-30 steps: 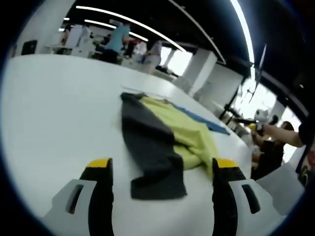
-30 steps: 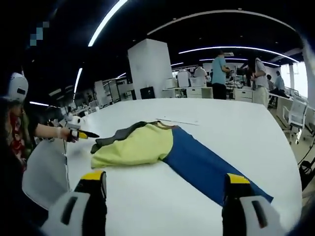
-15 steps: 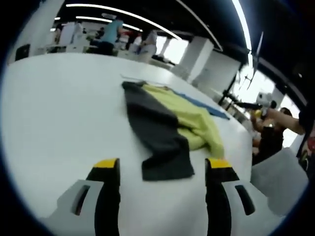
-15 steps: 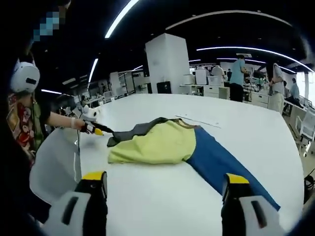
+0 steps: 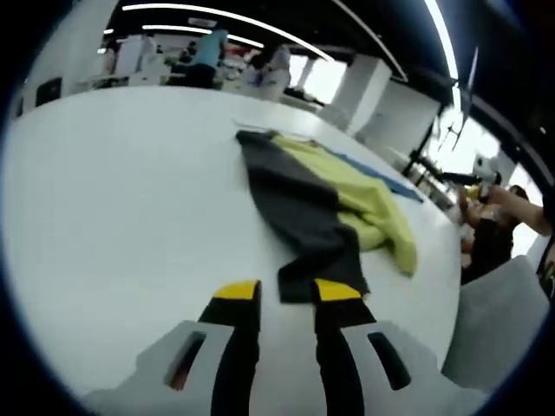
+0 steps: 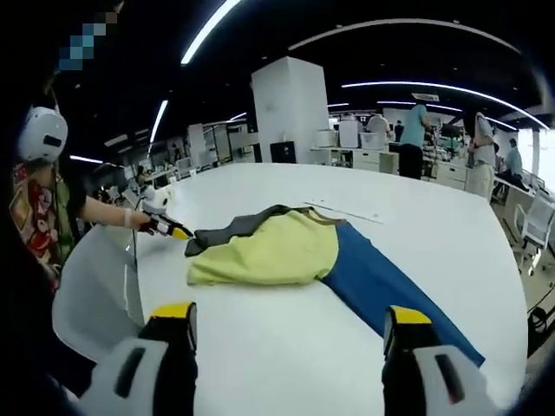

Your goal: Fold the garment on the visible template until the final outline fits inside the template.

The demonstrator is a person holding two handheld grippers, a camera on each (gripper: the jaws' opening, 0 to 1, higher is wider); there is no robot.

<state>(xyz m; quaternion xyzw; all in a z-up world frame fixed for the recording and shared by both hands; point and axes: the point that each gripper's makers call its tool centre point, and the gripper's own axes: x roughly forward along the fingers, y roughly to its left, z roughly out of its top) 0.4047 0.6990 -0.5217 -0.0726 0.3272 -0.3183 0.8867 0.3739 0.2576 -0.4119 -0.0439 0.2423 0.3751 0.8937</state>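
Seen from the right gripper view, the person's hand [image 6: 132,217] at the far left holds the left claw [image 6: 176,231], its yellow tip just beside the dark end of the garment [image 6: 286,251]; whether the tip touches the cloth cannot be made out. The garment lies flat on the white worktop [image 6: 416,217], near its middle, in three colours: a charcoal sleeve [image 6: 234,230] along the far left edge, a pale yellow-green body section, and a blue sleeve [image 6: 381,286] running out to the right and toward the camera. The right claw [image 6: 287,322] hangs above the worktop on the near side of the garment, jaws spread wide with nothing between them, the blue sleeve's end lying close to the right jaw. A thin line [image 6: 340,212] lies on the worktop beyond the garment; what it is cannot be told, and no outline can be traced under the cloth. In the left gripper view, the left claw [image 5: 286,295] sits at the sleeve [image 5: 305,208] end, jaws narrowed to a slim gap with the charcoal cuff edge just beyond the tips; it is unclear whether any cloth is pinched. The yellow-green section [image 5: 368,204] is rumpled beside it, the blue largely hidden behind. Background people [image 6: 414,143] stand at distant desks, blurred.
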